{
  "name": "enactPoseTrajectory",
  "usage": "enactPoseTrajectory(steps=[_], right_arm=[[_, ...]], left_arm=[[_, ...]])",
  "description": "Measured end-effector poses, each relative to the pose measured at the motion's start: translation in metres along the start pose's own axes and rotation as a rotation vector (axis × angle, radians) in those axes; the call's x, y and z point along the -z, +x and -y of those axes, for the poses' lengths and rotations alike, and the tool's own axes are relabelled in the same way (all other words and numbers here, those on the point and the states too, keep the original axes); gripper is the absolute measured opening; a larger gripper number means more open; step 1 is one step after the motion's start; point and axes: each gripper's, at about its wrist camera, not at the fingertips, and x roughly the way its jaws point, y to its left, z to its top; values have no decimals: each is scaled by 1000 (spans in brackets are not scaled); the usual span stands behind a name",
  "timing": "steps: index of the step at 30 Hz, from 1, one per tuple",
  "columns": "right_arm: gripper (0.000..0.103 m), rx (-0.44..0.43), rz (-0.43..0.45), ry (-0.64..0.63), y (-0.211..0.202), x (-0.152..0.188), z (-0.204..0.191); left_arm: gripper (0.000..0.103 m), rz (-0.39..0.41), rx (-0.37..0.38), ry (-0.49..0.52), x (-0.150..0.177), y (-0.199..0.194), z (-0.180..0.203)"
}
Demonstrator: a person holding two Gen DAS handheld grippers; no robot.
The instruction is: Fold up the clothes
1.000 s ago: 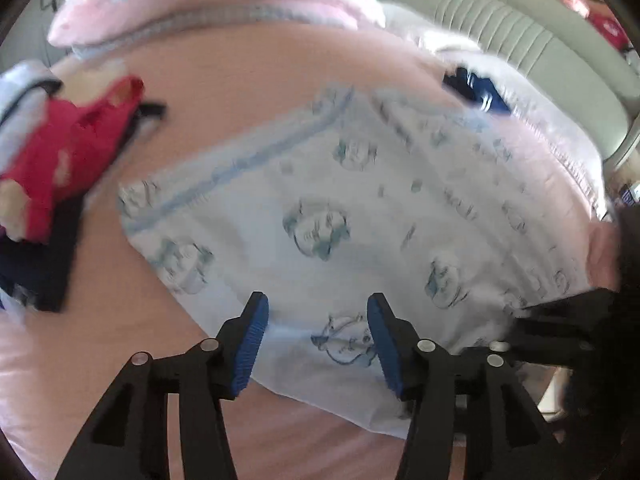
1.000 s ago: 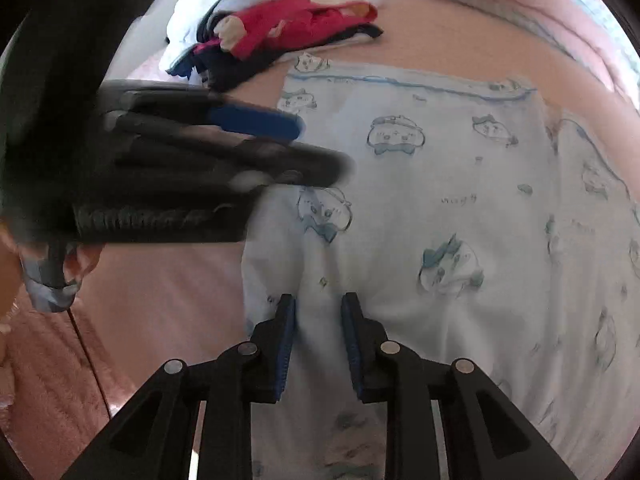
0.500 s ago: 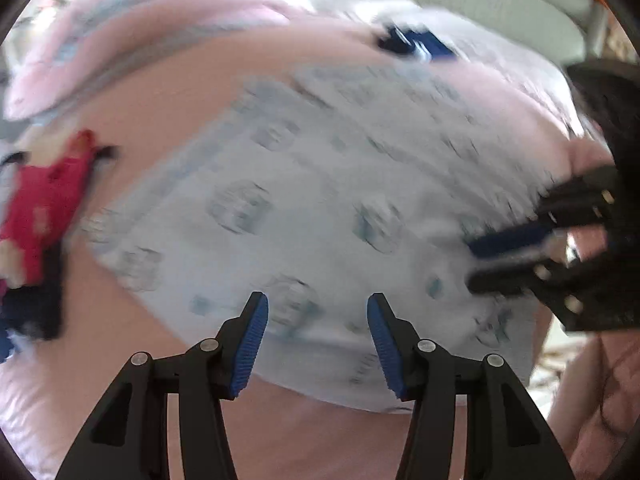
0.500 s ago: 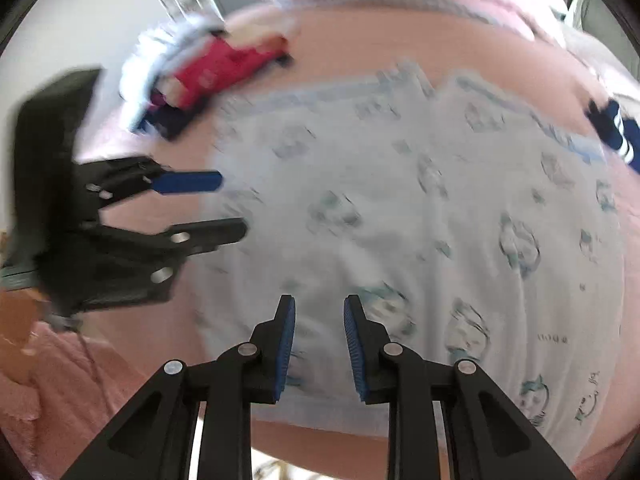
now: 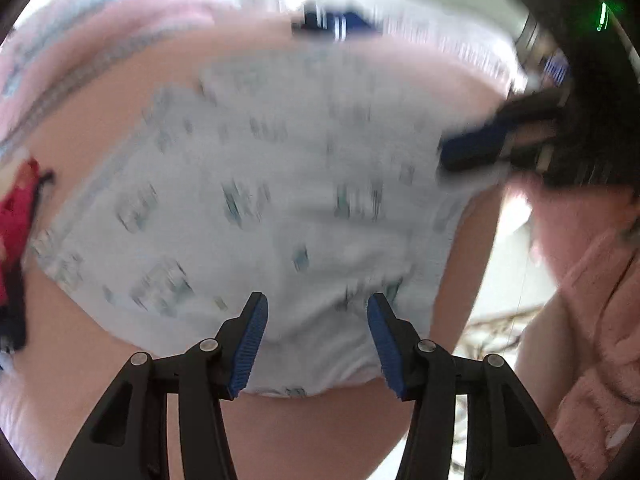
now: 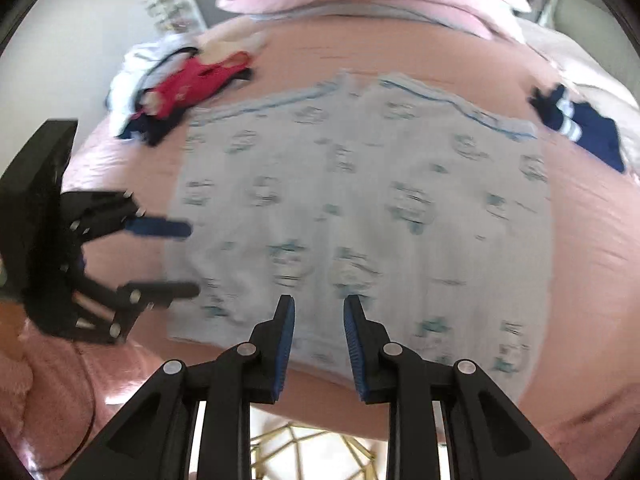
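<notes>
Pale blue printed cloth (image 6: 360, 208) lies spread flat on the pink bedsheet (image 6: 592, 240), its near hem close to the mattress edge. The left gripper (image 5: 316, 334) hangs over that near hem with its jaws apart and nothing between them. The right gripper (image 6: 319, 340) is over the same hem, jaws also parted and empty. A heap of red and white clothes (image 6: 176, 84) sits just off the cloth's far left corner, and a navy garment (image 6: 580, 128) lies beside its far right corner. Bare pink sheet shows past the right side edge.
</notes>
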Motion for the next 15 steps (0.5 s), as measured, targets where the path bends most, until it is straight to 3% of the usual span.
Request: enactPoseTrajectory(steps=[2,7,10,12,15], right_arm=[[26,28,2,37,-4,6,14],[26,96,6,131,-13,21,50],[26,75,15,180,-25,27,73],[26,39,37,202,-36,24,88],[26,29,84,196,-48,5,111]], left_arm=[[49,-6,-38,27,3,0,7],[48,-108,-96,-2,0,3,12],[47,-141,-50,-61,-12,-1,0],[49,-108,-34,-96,-25,-8,-9],[49,2,-7,-199,-55,-19,-26]])
